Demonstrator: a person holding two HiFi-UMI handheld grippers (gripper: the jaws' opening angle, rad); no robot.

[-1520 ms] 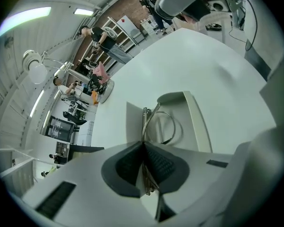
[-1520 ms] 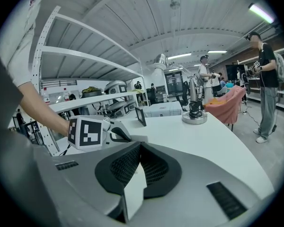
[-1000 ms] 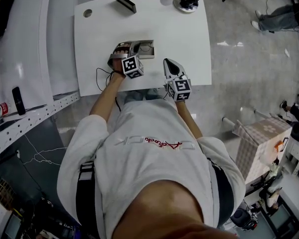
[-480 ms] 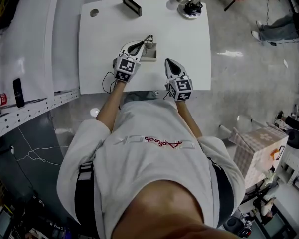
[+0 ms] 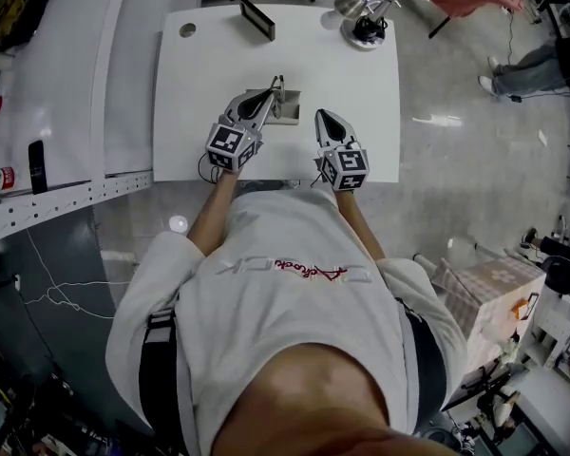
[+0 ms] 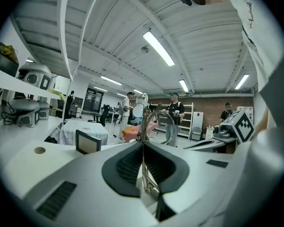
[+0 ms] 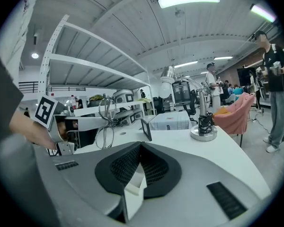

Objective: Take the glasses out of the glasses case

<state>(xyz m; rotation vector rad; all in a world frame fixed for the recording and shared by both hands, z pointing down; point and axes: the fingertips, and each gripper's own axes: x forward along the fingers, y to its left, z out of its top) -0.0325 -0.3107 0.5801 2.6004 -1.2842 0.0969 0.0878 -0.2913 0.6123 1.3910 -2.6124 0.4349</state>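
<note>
left hand-held gripper (image 5: 269, 96) clamped on glasses (image 6: 157, 122) by a thin frame arm, holding them in the air above the case (image 5: 288, 112). case sits mid-counter (image 5: 366, 103), toward the near edge. right hand-held gripper (image 5: 322, 117) closed, empty, beside the case.

White table (image 5: 363, 93), grey left claw (image 5: 268, 97) and right claw (image 5: 321, 115), black-and-white marker cubes (image 5: 226, 145), gold-rimmed glasses (image 7: 104, 137)

The glasses (image 6: 145, 150) have a thin wire frame and round clear lenses. They stand on edge, pinched in the left hand-held gripper (image 5: 269, 96), up off the bench (image 5: 361, 84). The grey case (image 5: 287, 112) lies on the bench just under them.
</note>
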